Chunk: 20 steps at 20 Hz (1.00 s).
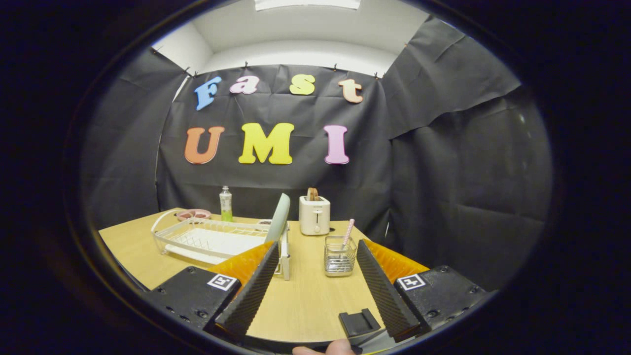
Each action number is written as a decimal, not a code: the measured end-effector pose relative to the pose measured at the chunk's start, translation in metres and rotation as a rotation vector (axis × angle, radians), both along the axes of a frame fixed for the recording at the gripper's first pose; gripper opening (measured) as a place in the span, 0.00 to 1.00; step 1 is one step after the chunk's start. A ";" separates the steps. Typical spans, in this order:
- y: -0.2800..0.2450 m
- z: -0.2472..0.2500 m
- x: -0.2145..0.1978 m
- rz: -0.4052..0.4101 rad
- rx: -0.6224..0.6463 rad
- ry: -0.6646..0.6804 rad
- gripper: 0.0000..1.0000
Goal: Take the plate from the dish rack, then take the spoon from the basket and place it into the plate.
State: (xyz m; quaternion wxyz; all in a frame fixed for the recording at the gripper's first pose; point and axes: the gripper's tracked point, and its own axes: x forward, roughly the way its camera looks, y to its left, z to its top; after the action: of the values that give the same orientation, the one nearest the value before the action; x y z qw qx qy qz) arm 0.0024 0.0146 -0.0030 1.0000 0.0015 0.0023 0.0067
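The gripper (315, 251) hangs over the near part of the wooden table (305, 305), jaws spread wide with nothing between them. The plate (279, 218) stands on edge at the right end of the white dish rack (207, 239) — far-left of the fingers. The spoon (348, 231) leans in the wire basket (340, 256), just ahead of the right finger. Beyond stand a toaster (314, 215) and a bottle (226, 203) — its label is too small to read.
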 end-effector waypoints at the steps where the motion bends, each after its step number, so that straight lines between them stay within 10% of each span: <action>1: 0.000 0.000 0.000 0.000 0.004 -0.003 1.00; 20: 0.037 0.067 0.058 0.142 -0.036 0.110 1.00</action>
State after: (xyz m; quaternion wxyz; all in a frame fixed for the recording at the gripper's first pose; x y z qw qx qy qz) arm 0.0600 0.0514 0.0639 0.9952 -0.0162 0.0573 0.0775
